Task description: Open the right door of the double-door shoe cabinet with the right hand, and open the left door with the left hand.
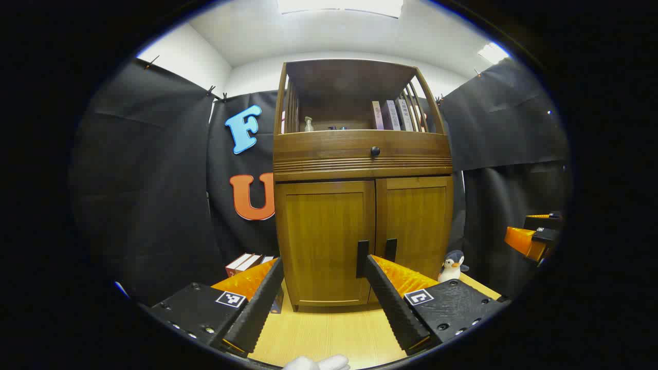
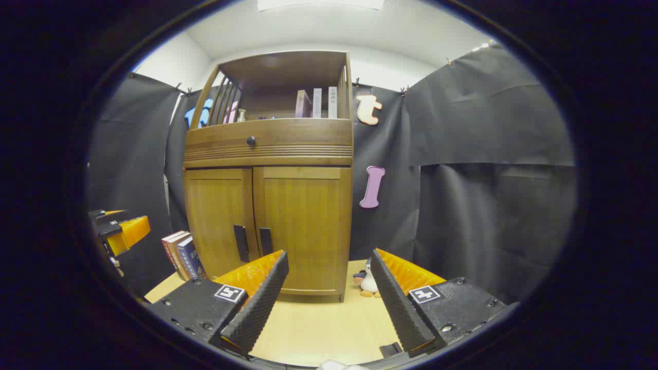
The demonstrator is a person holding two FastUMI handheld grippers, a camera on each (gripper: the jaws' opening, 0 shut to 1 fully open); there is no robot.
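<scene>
Standing shut on a pale wooden table [image 1: 329, 334], the shoe cabinet [image 1: 362, 205].

left gripper view low, facing shoe cabinet [image 1: 363, 195] front, right gripper view rightward (angled), both sharing doors

Each gripper — the left gripper [image 1: 321, 267] and the right gripper [image 2: 329, 259] — has two long ridged fingers on black screw-studded blocks, each block bearing a small square black-and-white marker — with ribbed orange panels behind.
</scene>
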